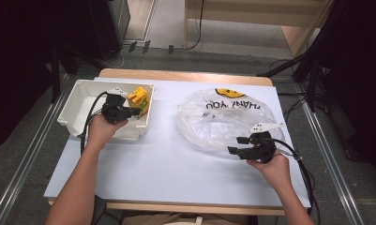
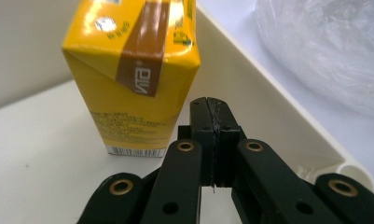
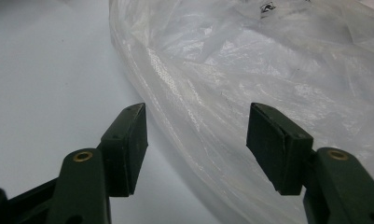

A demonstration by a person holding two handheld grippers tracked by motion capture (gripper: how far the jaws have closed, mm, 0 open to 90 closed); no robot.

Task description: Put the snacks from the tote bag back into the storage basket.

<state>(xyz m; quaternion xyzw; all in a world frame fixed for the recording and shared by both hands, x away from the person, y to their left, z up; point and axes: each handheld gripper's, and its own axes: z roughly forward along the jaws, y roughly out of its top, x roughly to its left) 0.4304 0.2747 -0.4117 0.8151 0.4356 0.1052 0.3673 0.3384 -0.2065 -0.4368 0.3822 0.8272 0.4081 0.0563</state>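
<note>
1. Plainly, the work in hand looks like moving the yellow drink carton (image 1: 139,98) from the white bin (image 1: 75,105) at the upper left of the high view into the clear plastic bag (image 1: 223,117) at centre right, on the white table (image 1: 167,164).
2. The carton stands upright inside the bin, against its right-hand wall; in the left claw view it (image 2: 133,70) fills the upper left, just beyond and to the left of the jaw tips.
3. The left claw (image 2: 211,116) is closed with nothing between its pads; its jaws meet face to face beside the carton, not around it. In the high view this claw (image 1: 134,111) sits over the bin, next to the carton.
4. The right claw (image 3: 196,144) stands wide open at the bag's near edge, the film (image 3: 268,70) lying between and beyond the jaws without being pinched. In the high view it (image 1: 237,145) rests at the bag's lower right rim.
5. Judged step: the pick-up has not taken hold yet.
6. Next move likely calls for the left jaws to open, shift over to straddle the carton, then close squarely on it.
7. The right claw would probably need to pinch the bag's rim to hold the mouth open.
</note>
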